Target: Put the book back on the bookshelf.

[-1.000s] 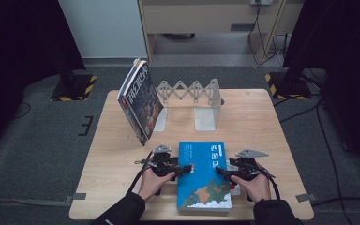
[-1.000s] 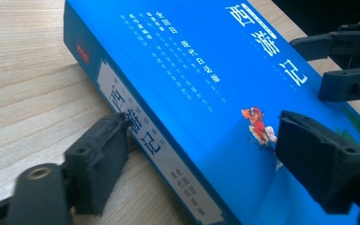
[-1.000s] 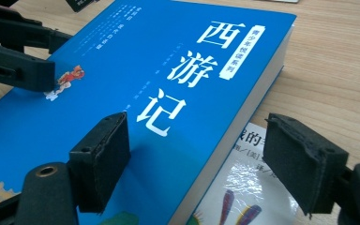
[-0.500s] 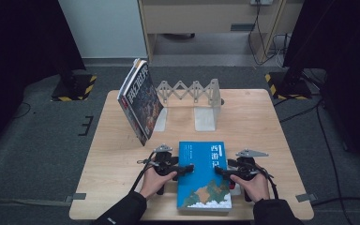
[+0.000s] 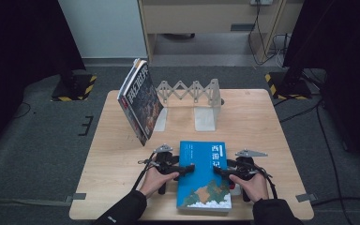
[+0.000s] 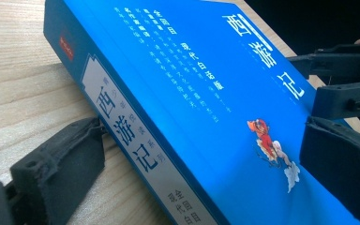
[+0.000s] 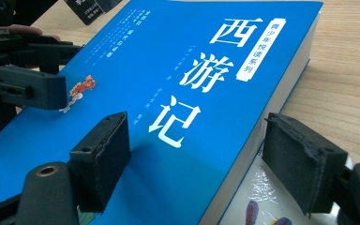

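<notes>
The blue book lies flat at the near edge of the wooden table. Both the left gripper and right gripper straddle its opposite edges, jaws part-open, not visibly clamped. Grey carpet surrounds the table.

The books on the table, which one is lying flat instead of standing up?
The blue book between both grippers at the near edge lies flat, cover up. The dark-covered book stands tilted by the metal bookend rack.
</notes>
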`<action>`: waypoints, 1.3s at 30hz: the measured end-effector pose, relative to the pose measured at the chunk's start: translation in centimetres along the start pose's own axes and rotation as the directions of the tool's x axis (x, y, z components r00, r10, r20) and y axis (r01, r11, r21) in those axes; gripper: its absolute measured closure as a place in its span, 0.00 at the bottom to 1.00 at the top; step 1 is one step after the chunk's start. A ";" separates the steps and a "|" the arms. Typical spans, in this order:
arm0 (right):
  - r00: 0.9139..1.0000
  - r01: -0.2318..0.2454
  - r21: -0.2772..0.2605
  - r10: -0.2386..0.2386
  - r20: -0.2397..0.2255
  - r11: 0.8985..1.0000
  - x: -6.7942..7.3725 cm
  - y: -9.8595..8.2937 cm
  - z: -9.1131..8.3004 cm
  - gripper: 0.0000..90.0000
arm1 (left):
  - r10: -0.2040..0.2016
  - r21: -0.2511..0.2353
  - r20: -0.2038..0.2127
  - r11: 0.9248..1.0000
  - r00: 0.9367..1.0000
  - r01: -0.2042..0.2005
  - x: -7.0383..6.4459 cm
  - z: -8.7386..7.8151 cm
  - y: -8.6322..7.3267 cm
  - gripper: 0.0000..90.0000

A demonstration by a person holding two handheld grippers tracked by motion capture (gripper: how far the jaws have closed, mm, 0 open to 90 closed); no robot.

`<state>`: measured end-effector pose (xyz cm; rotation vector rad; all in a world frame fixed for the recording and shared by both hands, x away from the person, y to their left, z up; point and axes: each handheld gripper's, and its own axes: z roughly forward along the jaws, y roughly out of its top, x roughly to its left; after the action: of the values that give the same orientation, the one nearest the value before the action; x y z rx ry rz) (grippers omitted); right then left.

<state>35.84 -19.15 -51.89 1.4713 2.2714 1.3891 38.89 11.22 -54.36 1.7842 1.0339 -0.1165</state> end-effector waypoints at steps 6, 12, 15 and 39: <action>1.000 -0.005 -0.001 0.005 -0.003 1.000 0.0 0.0 0.1 0.26 | 0.003 -0.001 -0.014 1.000 1.000 -0.003 0.1 -0.2 0.0 0.03; 1.000 -0.009 0.003 0.009 -0.006 1.000 0.0 0.0 0.1 0.26 | -0.058 0.006 -0.006 0.998 0.998 0.058 0.5 -0.6 0.2 0.15; 1.000 -0.013 0.001 0.014 -0.004 1.000 0.0 0.0 0.1 0.26 | -0.089 0.023 0.006 0.996 0.996 0.089 0.5 -0.7 0.3 0.18; 0.999 -0.029 -0.006 0.029 -0.029 1.000 -0.3 -0.2 0.2 0.26 | -0.174 0.061 0.017 0.983 0.985 0.172 0.6 -2.1 1.1 0.40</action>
<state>35.99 -19.26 -52.24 1.4974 2.2692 1.4340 39.31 13.12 -52.88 1.7397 1.1790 -0.2768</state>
